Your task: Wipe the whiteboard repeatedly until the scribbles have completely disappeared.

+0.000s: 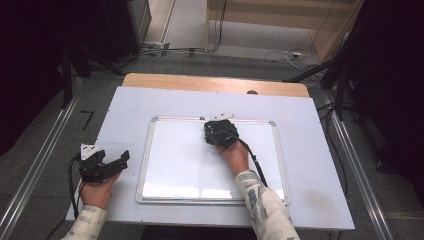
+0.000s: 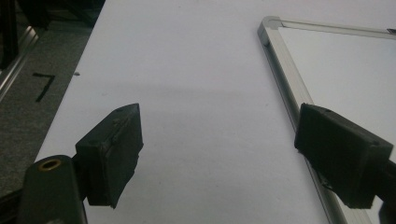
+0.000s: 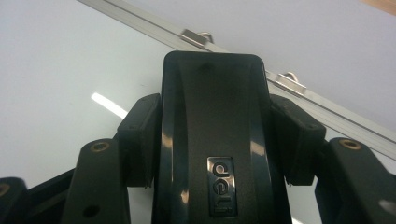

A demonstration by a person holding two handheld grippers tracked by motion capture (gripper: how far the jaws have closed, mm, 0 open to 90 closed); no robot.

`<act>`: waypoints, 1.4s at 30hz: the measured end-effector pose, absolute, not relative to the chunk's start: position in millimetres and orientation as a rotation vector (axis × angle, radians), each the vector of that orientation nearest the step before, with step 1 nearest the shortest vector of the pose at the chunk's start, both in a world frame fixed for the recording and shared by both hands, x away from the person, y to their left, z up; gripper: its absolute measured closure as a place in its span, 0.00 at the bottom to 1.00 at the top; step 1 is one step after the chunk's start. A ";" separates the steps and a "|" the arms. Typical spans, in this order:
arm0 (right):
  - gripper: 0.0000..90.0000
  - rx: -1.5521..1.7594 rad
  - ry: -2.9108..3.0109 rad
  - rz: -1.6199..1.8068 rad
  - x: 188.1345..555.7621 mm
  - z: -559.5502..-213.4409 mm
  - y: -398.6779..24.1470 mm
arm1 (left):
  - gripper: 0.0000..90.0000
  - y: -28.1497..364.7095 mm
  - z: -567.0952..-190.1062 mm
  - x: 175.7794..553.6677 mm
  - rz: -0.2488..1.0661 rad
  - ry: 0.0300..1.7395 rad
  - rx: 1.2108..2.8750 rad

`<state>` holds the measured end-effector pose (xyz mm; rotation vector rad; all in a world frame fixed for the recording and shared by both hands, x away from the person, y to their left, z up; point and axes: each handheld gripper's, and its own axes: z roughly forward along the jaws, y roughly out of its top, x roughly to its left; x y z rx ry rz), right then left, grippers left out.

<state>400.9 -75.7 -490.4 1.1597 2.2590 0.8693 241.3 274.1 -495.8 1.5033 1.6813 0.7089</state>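
Between my right gripper's two black jaws sits a whiteboard eraser, and the pads press on both of its long sides, so I am clamped tight on it. The eraser is on the whiteboard, near the board's far edge, a bit right of the middle. In the high view my right gripper stands over that same spot.

The eraser is a black plastic block with round corners and a shiny, smooth top. A small plate with letters is set in its back. I think it is light and hard, so it will not bend or squash. Its shiny sides may be slippery, so holding it across the middle of the long sides, as I do now, seems best. I cannot see its underside.

The whiteboard is flat, white and glossy, and light shines off it. A thin silver metal frame runs round it, with two small metal clips on the far edge, just past the eraser.

My left gripper rests off the board, just beside its left edge, on the pale table. Its jaws stand wide apart with nothing between them. Its pads are dull black blocks, and the table under them looks smooth and matte.
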 end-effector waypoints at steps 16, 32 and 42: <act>0.43 1.260 2.187 0.843 404.7 -489.8 -123.4 | 0.18 273.9 -496.2 241.5 0.709 1.681 1.507; 0.43 1.317 2.147 0.843 404.9 -489.5 -150.8 | 0.18 273.2 -496.9 242.4 0.709 1.683 1.509; 0.43 1.336 2.147 0.863 405.0 -489.4 -156.5 | 0.18 273.0 -497.2 242.8 0.708 1.684 1.511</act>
